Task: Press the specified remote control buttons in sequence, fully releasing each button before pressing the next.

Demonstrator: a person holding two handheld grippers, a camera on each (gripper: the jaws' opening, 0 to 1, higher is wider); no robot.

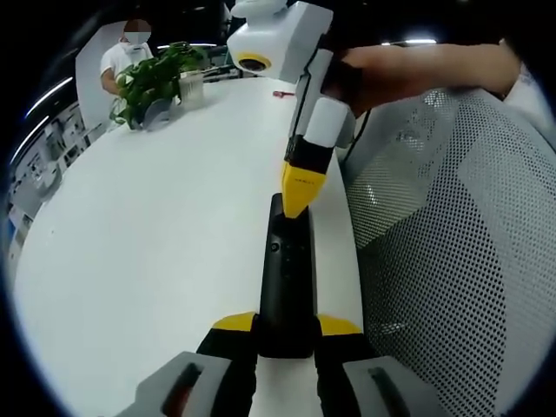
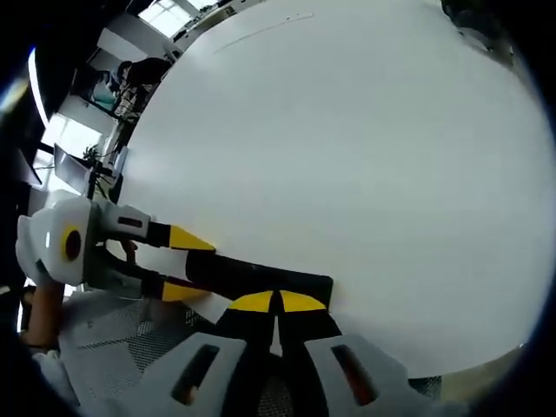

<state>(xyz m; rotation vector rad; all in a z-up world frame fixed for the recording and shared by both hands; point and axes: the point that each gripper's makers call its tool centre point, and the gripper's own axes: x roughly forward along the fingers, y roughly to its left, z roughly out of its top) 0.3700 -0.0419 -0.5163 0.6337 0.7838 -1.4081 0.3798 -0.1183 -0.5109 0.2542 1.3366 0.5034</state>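
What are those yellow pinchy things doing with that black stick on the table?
A person is working two handheld tools. The left gripper is clamped on one end of a black remote control, holding it at the edge of the white table. The right gripper, its yellow tips closed together, has its point down on the far end of the remote, as if pressing a button. A potted plant sits farther back, and a mesh chair is beside the table.

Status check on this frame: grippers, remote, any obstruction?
Left gripper shut on remote, near table edge. Right gripper shut, tips on remote's far end. Plant far off; nothing in the way.
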